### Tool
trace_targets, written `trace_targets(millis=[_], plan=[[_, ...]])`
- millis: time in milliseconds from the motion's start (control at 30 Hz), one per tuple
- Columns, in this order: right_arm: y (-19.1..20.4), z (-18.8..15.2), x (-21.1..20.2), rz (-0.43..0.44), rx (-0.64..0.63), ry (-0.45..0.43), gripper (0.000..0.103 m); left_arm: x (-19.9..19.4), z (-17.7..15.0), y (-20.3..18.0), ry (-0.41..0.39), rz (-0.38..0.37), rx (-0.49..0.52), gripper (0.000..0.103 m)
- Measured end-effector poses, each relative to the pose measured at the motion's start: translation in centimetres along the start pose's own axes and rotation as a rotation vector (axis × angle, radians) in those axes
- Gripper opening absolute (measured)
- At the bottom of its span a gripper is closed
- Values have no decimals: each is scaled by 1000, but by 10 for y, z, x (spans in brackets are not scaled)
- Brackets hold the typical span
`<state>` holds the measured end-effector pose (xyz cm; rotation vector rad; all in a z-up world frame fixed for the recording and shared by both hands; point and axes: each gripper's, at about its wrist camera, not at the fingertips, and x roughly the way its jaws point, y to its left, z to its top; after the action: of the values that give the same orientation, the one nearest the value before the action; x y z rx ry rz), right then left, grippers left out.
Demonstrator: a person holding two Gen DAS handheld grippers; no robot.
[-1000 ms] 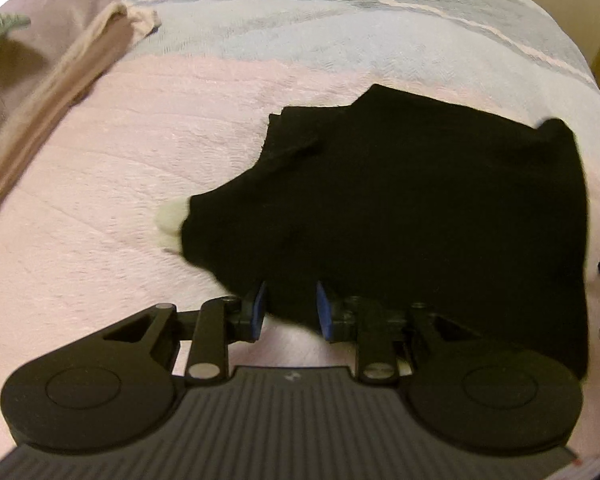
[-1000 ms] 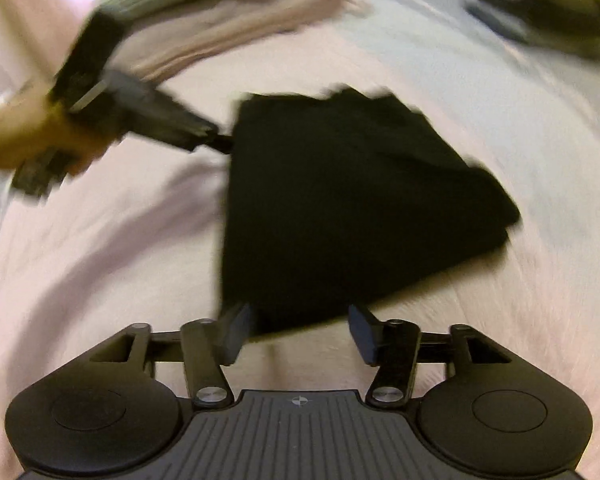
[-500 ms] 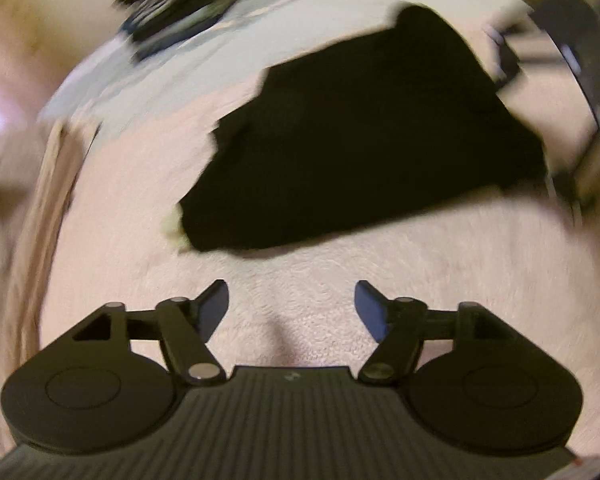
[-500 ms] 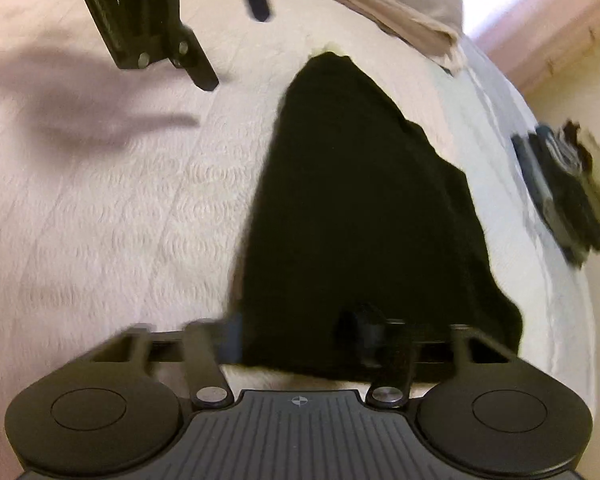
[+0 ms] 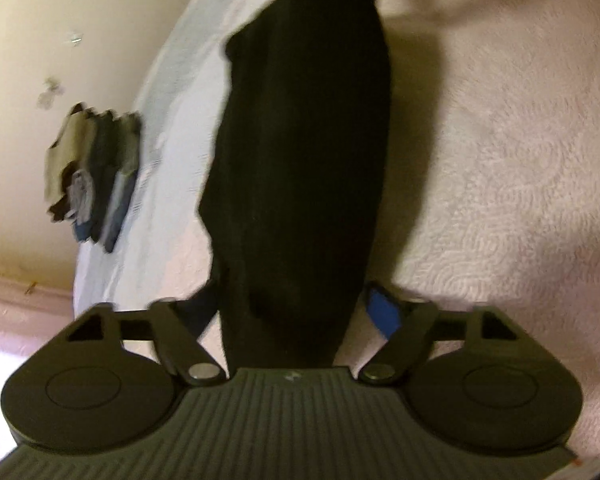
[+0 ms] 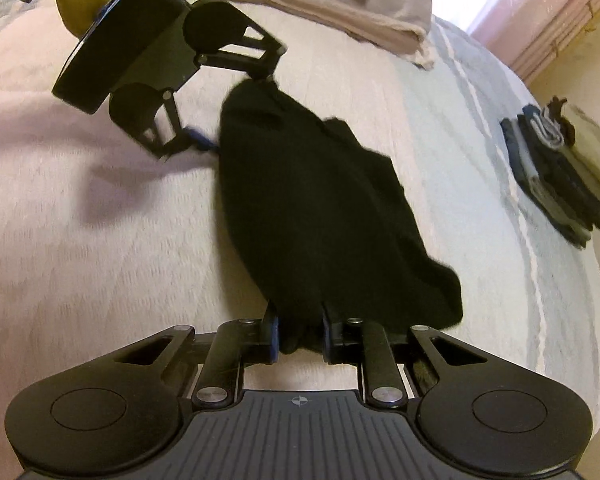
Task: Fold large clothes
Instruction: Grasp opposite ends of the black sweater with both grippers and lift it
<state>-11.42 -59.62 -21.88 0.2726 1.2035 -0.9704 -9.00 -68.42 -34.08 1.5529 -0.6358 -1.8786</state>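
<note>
A black garment [image 6: 320, 208] lies folded into a long strip on the pink and pale blue bed cover [image 6: 80, 260]. My right gripper [image 6: 300, 336] is shut on a bunched bit of the strip's near end. At the far end my left gripper [image 6: 232, 110] stands open, one finger on each side of the cloth. In the left wrist view the black garment [image 5: 304, 152] runs straight away from between the open left gripper [image 5: 294, 308], whose blue pads [image 5: 384, 314] sit apart from the cloth.
A stack of folded clothes [image 6: 564, 168] sits near the bed's edge by the wall, also the stack [image 5: 92, 176] in the left wrist view. A beige folded cloth [image 6: 320, 12] lies beyond the left gripper. A hand [image 6: 80, 12] holds that gripper.
The left gripper opened, swung round and now straddles one end of the garment. The right gripper went from open to shut on the other end.
</note>
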Motion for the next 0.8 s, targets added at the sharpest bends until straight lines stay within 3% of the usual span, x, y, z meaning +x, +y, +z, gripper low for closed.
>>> trace_targets(millis=[67,133,200,267,300,333,400,500,600,667,733,800], plan=[[1,-8,-3,3,16,8,16,2,4,0,18,-33,-12,38],[5,-14,-5,-3,28,18,16,2,7,-3,32,-60,-2,26],[11,-19,-10,-20,30,22,18,-1,6,2,38,-83,-25,23],[22,-22,-16,-74,15,22,39,-5,4,12,47,-104,-47,20],[31,-21,-18,-114,3,5,61,-8,5,19,52,-117,-65,19],[39,-21,-21,-130,-12,-29,73,-8,6,27,55,-131,-88,19],[56,-16,-21,-130,-63,-95,75,-10,9,36,62,-152,-104,18],[75,-5,8,-166,-141,-105,75,-9,10,46,72,-177,-146,18],[84,-3,44,-241,-233,-40,73,-9,10,54,76,-199,-203,18],[80,-7,57,-279,-271,-1,54,-11,7,56,74,-205,-230,17],[70,-12,56,-253,-268,15,33,-17,6,56,69,-213,-262,16],[64,-12,44,-253,-255,-3,26,-27,6,49,58,-210,-268,15]])
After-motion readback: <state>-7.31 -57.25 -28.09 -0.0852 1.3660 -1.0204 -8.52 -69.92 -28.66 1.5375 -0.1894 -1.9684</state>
